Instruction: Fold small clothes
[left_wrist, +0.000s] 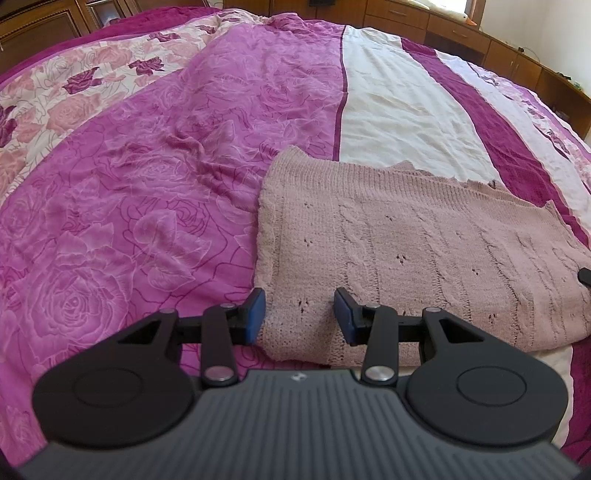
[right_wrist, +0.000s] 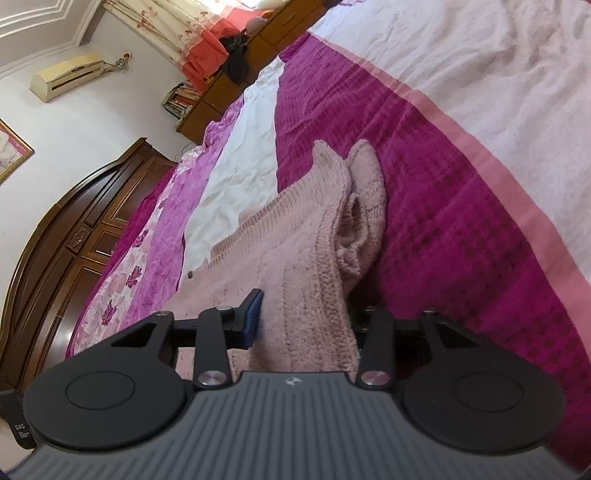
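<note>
A pink cable-knit sweater (left_wrist: 406, 251) lies folded flat on the bed. My left gripper (left_wrist: 300, 315) hovers open at its near left corner, and the knit shows in the wide gap between the blue pads (left_wrist: 255, 314). In the right wrist view the sweater's (right_wrist: 295, 258) thick folded edge runs between the fingers of my right gripper (right_wrist: 303, 321). That gripper stands wide open: the left pad (right_wrist: 252, 317) sits beside the knit and the right finger is hidden under the fabric. A bunched sleeve (right_wrist: 364, 206) lies past that edge.
A bedspread (left_wrist: 147, 184) with pink roses, a white band (left_wrist: 399, 103) and magenta stripes (right_wrist: 461, 221) covers the bed. A dark wooden headboard (right_wrist: 66, 251) and low wooden cabinets (left_wrist: 461, 29) border it. A small black part (left_wrist: 585, 276) pokes in at the sweater's right edge.
</note>
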